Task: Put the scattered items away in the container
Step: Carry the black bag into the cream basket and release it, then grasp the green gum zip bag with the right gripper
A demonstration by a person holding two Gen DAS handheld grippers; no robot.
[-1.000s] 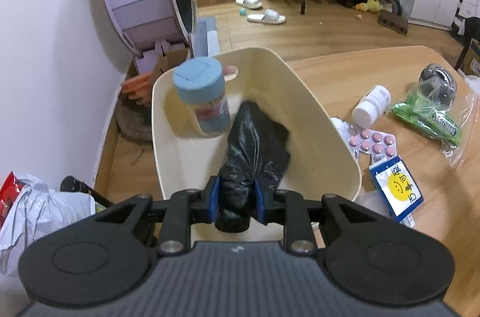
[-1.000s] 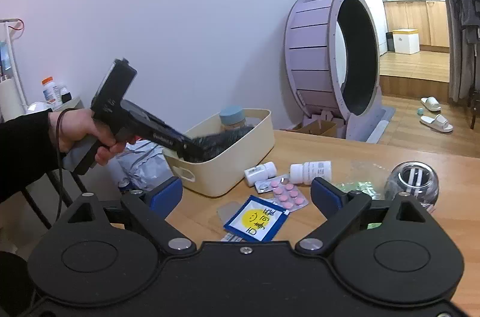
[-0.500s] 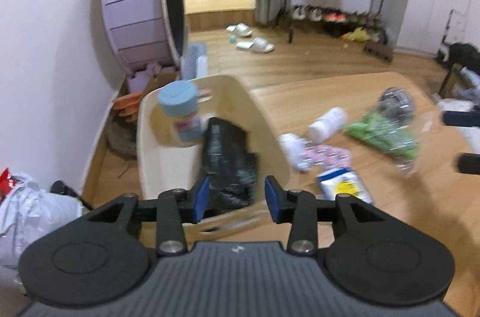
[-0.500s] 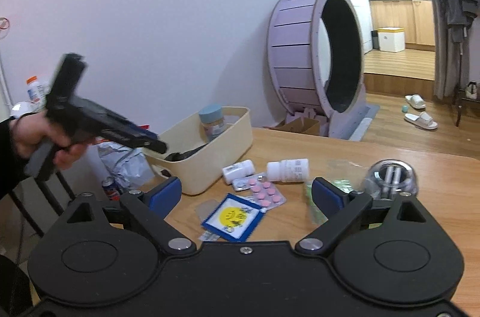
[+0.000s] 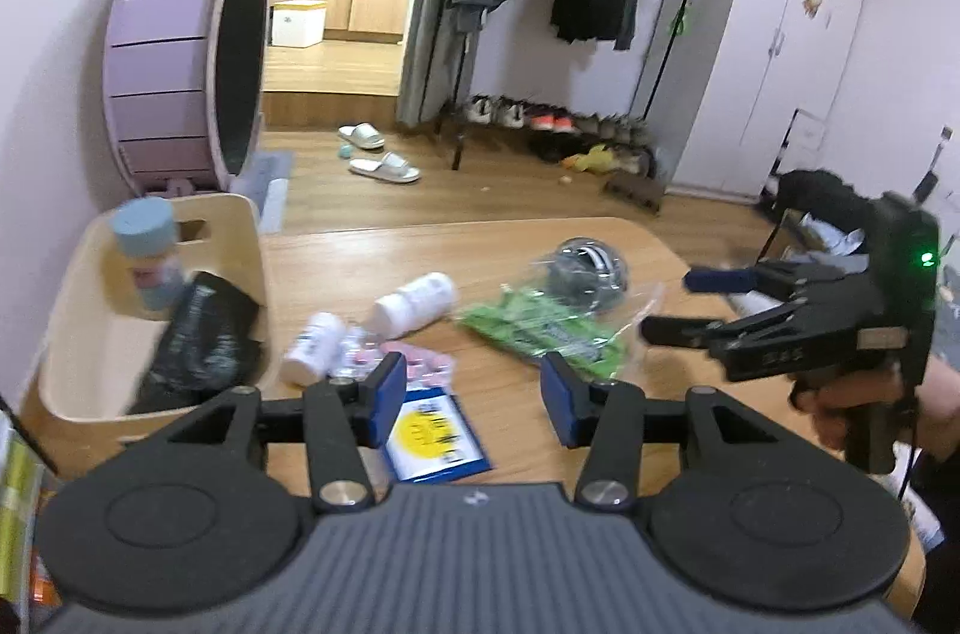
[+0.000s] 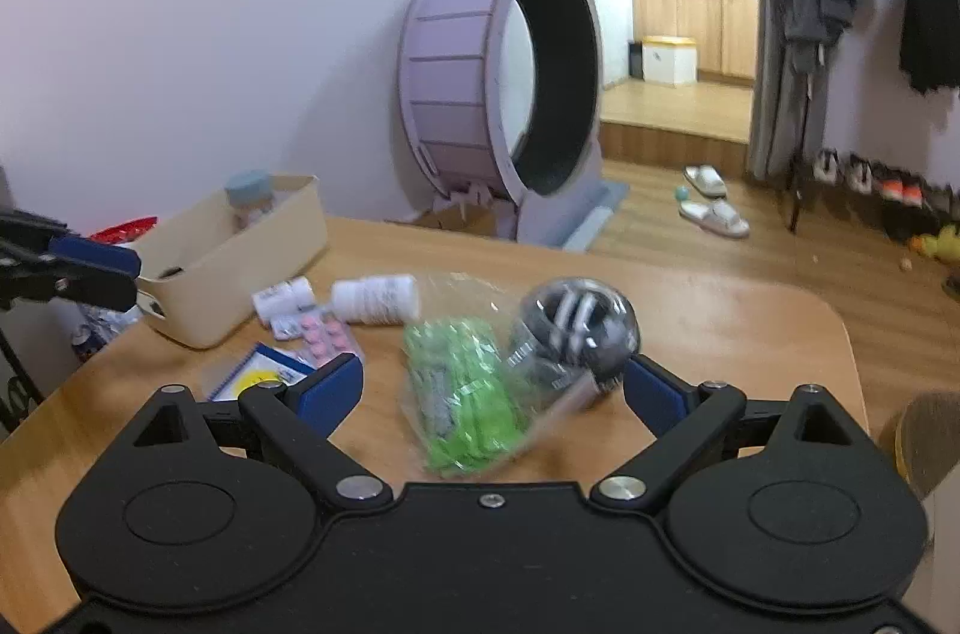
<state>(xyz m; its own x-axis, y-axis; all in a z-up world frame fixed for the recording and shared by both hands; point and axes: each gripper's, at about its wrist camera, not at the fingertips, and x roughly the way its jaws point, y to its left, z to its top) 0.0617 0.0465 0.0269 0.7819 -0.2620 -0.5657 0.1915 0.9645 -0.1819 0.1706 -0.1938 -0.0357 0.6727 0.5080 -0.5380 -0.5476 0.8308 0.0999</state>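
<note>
The cream container [image 5: 252, 238] stands at the far left of the bench [image 5: 372, 262], and it holds a black bag [image 5: 198, 334] and a jar with a blue lid [image 5: 147, 250]. Left out on the bench, to its right, are two white pill bottles [image 5: 414, 304] lying on their sides, a pink blister pack [image 5: 420, 364], a blue-and-yellow packet [image 5: 432, 433], a clear bag of green sachets [image 6: 462, 394] and a grey ball-shaped gadget [image 6: 576, 328]. The left hand-held gripper [image 5: 468, 394] is open and empty, hovering over the packet and blister pack, which lie just below and ahead of it. The right hand-held gripper [image 6: 492, 394] is also open wide and empty, with the green bag directly between its fingers and the gadget touching the bag's far right side. The bag's long axis runs roughly along the right gripper's line of sight, so its fingers would close across the narrow width. The bag looks thin and crinkly, likely to slip or sag when lifted.
</note>
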